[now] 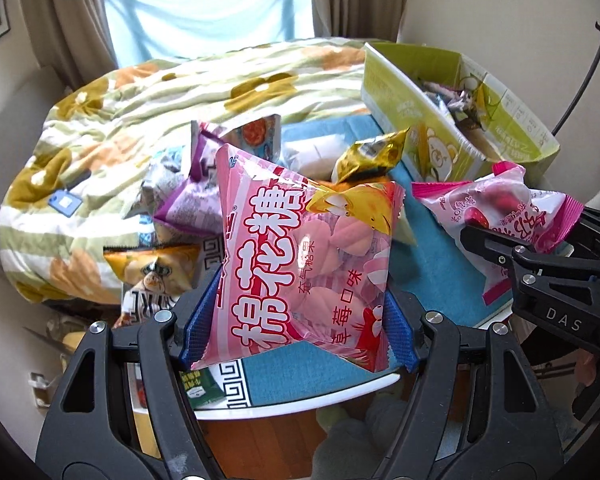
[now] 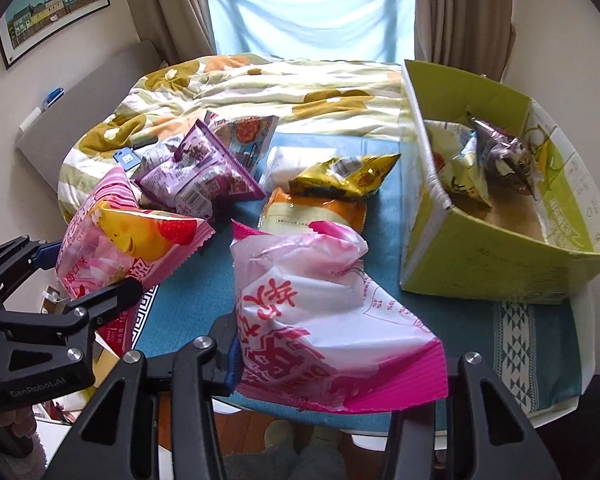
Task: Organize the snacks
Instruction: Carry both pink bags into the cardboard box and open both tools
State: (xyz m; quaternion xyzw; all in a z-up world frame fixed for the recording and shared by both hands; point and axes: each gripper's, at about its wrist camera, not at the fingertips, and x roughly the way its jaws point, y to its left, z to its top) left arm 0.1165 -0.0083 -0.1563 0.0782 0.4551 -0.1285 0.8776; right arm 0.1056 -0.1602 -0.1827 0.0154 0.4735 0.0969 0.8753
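Observation:
My left gripper (image 1: pixel 298 334) is shut on a pink marshmallow bag (image 1: pixel 300 264), held up above the table; the same bag (image 2: pixel 128 240) shows at the left of the right wrist view. My right gripper (image 2: pixel 336 368) is shut on a pink-and-white snack bag (image 2: pixel 324 312), also lifted; that bag (image 1: pixel 500 216) appears at the right of the left wrist view. A green cardboard box (image 2: pixel 480 256) with a few snack packets inside stands at the right. More snacks lie on the blue cloth: a purple bag (image 2: pixel 198 178), a gold packet (image 2: pixel 344 178), an orange packet (image 2: pixel 312 214).
A floral quilt (image 1: pixel 148 100) covers the bed behind the table (image 2: pixel 580 396). The table's front edge runs just below both grippers, with wooden floor under it. A curtained window is at the back. A cat-print packet (image 1: pixel 156 272) sits at the left.

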